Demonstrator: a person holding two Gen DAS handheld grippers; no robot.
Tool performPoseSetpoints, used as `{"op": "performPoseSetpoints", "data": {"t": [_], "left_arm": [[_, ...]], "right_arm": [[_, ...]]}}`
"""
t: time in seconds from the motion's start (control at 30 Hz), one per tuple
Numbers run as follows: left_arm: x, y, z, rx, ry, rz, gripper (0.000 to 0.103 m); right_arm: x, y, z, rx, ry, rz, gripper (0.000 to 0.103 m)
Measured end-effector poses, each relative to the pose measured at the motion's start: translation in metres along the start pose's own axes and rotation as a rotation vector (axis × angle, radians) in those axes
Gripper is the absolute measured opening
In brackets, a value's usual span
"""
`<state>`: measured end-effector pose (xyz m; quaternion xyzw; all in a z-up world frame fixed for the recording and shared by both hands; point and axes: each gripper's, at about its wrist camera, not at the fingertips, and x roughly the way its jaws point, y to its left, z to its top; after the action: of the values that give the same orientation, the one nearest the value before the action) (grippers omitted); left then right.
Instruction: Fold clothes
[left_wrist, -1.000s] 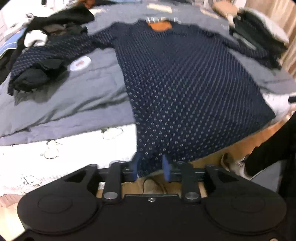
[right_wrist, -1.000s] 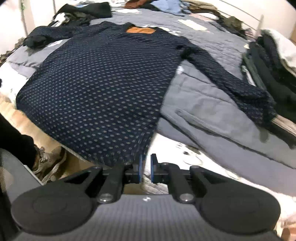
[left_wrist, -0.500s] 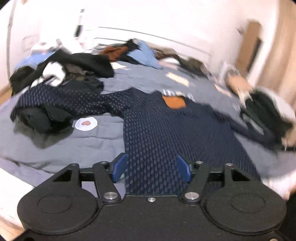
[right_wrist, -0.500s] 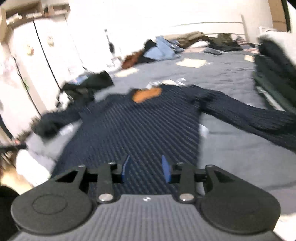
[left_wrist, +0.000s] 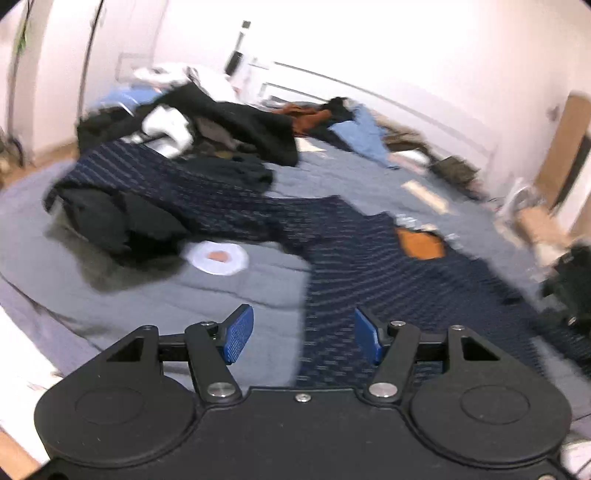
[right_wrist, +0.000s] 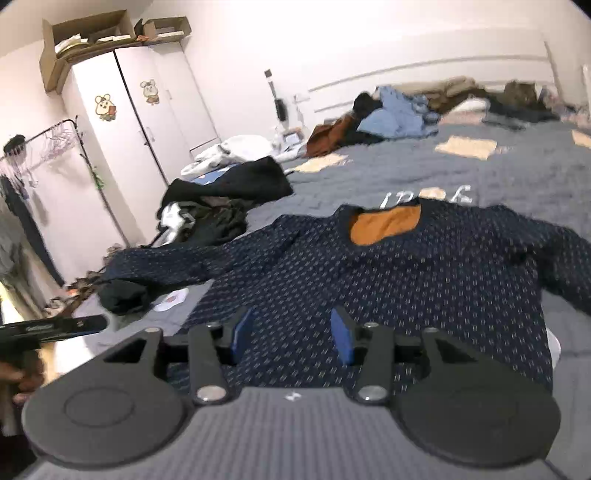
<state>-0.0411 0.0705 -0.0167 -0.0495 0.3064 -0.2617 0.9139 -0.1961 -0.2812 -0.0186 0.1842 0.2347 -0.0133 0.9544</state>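
A navy dotted sweater (right_wrist: 406, 280) lies flat on the grey bed, its orange neck lining (right_wrist: 384, 225) at the far end. Its left sleeve (left_wrist: 192, 192) stretches away to the left and ends under a dark heap. My left gripper (left_wrist: 303, 336) is open above the sweater's left side edge (left_wrist: 332, 295), with nothing between its blue pads. My right gripper (right_wrist: 291, 336) is open over the lower body of the sweater and holds nothing. The other gripper (right_wrist: 51, 326) and a hand show at the left edge of the right wrist view.
A heap of dark and white clothes (left_wrist: 221, 122) sits at the bed's far left. More clothes (right_wrist: 388, 114) are piled along the headboard. A round white patch (left_wrist: 218, 256) marks the grey quilt (left_wrist: 129, 295). A white wardrobe (right_wrist: 140, 122) and a clothes rack (right_wrist: 48, 144) stand left.
Both grippers let go of the sweater's hem, opened wide, and rose to look forward along the bed. The left view swung to the left, toward the sleeve.
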Motion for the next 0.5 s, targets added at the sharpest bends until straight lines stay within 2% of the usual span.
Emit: {"op": "performPoseSetpoints", "data": {"t": [0.07, 0.13, 0.33, 0.5], "left_arm": [[-0.001, 0.009, 0.006, -0.042, -0.038, -0.001, 0.059], [-0.004, 0.025, 0.012, -0.138, -0.074, -0.014, 0.059], [-0.007, 0.103, 0.027, -0.537, -0.169, 0.007, 0.059], [-0.004, 0.168, 0.033, -0.76, -0.239, 0.115, 0.059]], "right_arm": [[0.01, 0.003, -0.001, -0.01, -0.004, 0.013, 0.046], [0.012, 0.004, -0.004, -0.004, -0.005, 0.035, 0.046], [0.017, 0.013, -0.006, 0.011, -0.017, 0.1, 0.046], [0.024, 0.022, -0.001, 0.014, -0.038, 0.136, 0.047]]}}
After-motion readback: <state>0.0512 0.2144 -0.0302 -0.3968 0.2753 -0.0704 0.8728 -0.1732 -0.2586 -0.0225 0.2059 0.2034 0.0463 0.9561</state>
